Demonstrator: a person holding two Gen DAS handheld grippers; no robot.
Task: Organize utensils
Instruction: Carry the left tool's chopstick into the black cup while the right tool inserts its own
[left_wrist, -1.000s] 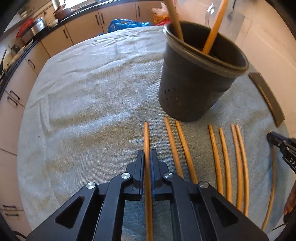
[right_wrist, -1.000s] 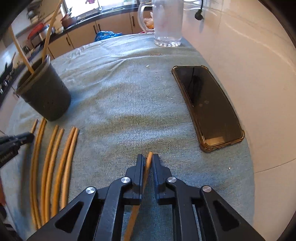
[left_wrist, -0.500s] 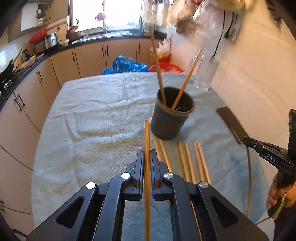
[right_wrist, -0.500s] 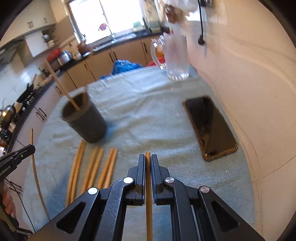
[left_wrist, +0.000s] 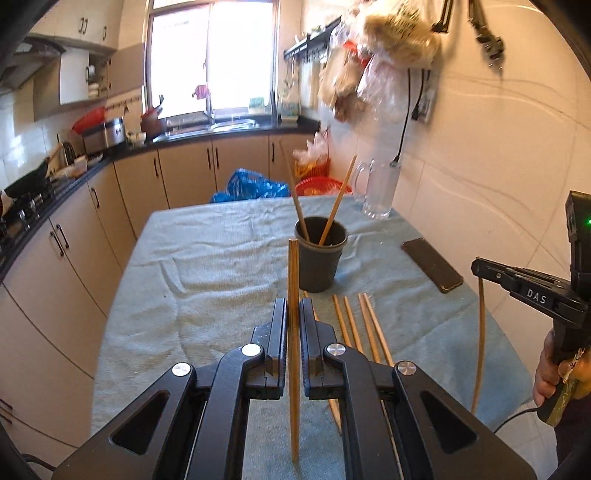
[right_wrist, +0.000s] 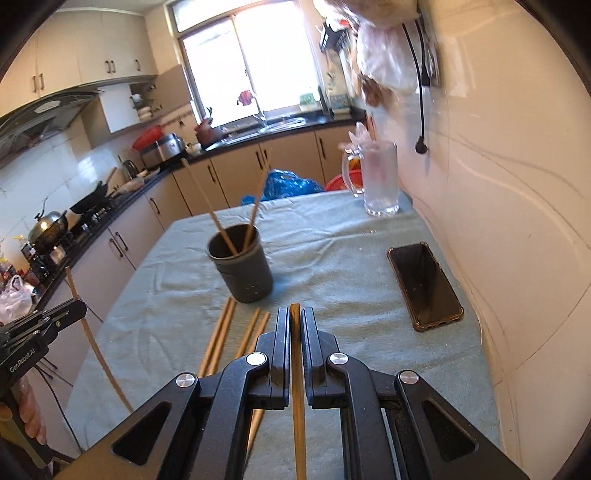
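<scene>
Eight chopsticks (left_wrist: 293, 332), one holder (left_wrist: 319, 264).

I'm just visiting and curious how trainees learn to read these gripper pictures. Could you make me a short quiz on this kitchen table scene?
1. True or false: the left gripper and the right gripper each clamp one wooden chopstick.
2. How many chopsticks stand in the dark round plastic holder?
A. none
B. two
C. five
3. Fill in: the black phone in its clear case lies flat on the grey-green ____ that covers the table.

Key: 1 true: left chopstick, right chopstick. 2 B. 3 cloth.
</scene>
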